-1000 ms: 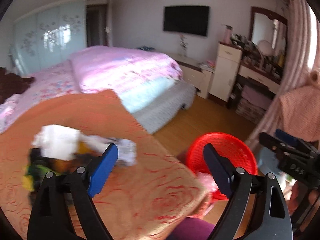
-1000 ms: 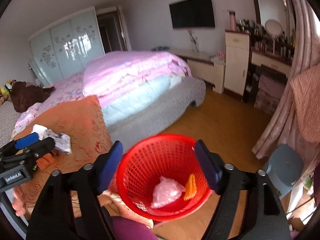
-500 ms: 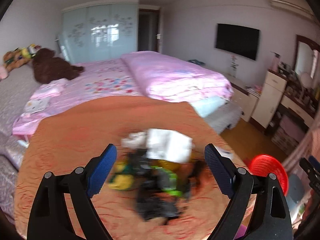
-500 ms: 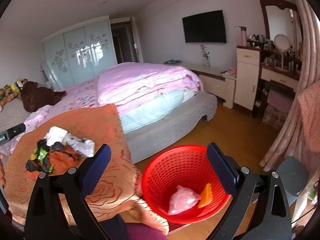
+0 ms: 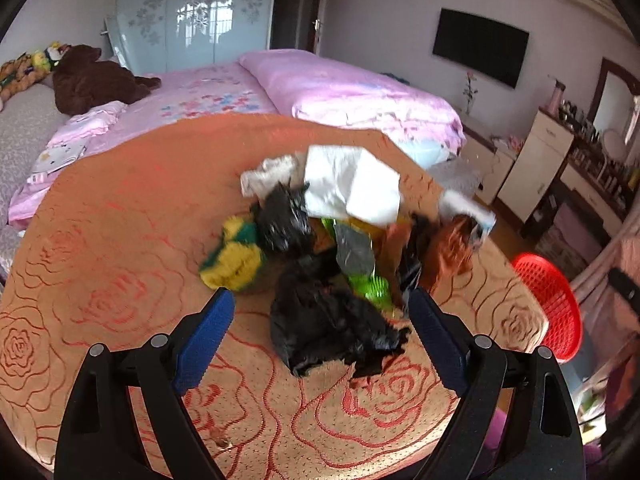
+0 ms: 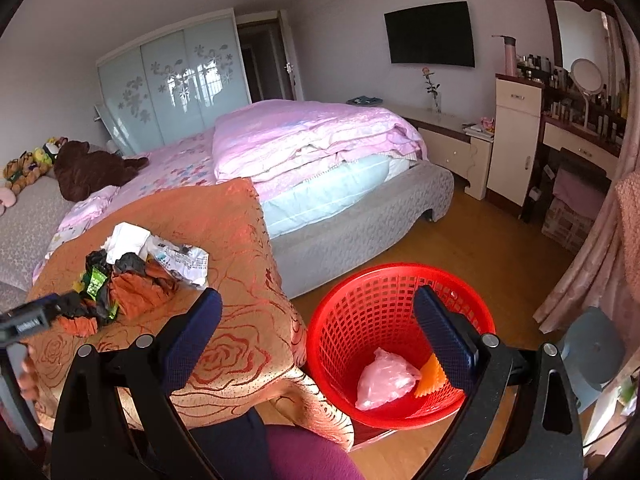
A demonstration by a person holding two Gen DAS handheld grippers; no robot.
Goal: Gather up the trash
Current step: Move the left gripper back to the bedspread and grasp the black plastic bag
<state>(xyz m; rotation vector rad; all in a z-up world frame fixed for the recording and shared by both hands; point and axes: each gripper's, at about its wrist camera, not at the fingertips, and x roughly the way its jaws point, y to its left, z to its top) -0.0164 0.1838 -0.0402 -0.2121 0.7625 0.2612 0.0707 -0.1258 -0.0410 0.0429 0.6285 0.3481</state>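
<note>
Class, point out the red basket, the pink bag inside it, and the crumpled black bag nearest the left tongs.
red basket (image 6: 348, 320), right wrist view, inner mesh wall.
pink bag (image 6: 384, 378), right wrist view, middle.
black bag (image 5: 324, 320), left wrist view, middle.

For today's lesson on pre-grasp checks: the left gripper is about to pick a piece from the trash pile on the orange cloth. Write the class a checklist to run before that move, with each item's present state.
1. Left gripper open, nothing held: ok.
2. Target between its fingers: the black bag lies between them in the left wrist view: ok.
3. Fingers touching the bag: cannot tell; the picture is blurred there.
4. Bag free of other trash: not ok; the green wrapper lies against it.
5. Red basket has room: ok; only a pink bag and an orange piece lie in it.
6. Right gripper empty and clear of the pile: ok.
</note>
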